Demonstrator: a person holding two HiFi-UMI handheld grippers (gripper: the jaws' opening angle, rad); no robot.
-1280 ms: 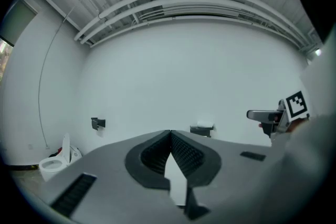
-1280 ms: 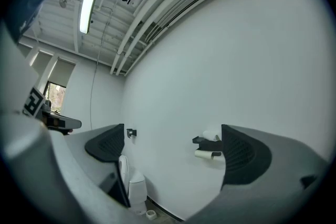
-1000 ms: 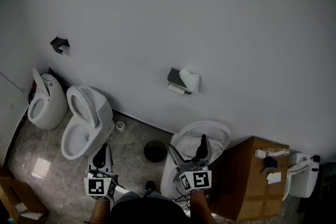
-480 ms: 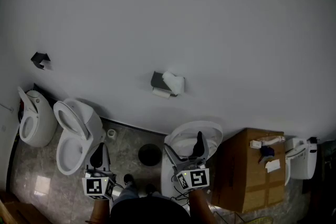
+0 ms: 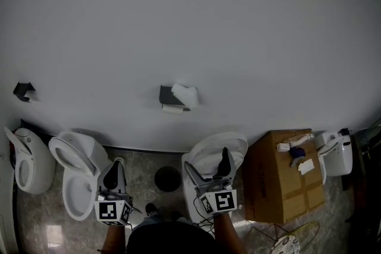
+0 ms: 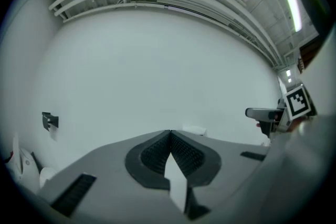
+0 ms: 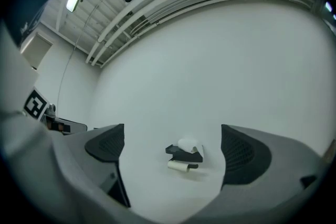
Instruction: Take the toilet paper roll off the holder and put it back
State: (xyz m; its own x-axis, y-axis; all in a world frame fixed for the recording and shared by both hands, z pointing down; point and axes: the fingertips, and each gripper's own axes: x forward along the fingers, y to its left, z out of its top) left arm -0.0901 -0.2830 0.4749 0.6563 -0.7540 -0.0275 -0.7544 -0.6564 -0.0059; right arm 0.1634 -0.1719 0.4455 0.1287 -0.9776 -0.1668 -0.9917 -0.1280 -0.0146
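- Toilet paper roll [image 5: 172, 109] is on the wall holder [image 5: 165, 94], far wall, mid-scene. A loose white wad sits on top of the holder; I cannot tell whether it is paper.
- Change over the last second: the holder has slid left and a little lower in the head view, and the cardboard box [image 5: 280, 181] at right has come fully into frame. The person seems to be shifting rightward to square up to the wall.
- Right hand-held gripper [image 5: 206, 160]: jaws spread wide, nothing between them. Its own view now frames holder and roll in the gap, well apart from the jaws.
- Left hand-held gripper [image 5: 114, 166]: jaws pressed together, empty, held low and near.
- Both stay low above the toilets [image 5: 217, 149], no reach begun.
- Judgement: this is approach only, and the roll is untouched. The right gripper looks set to make the take.
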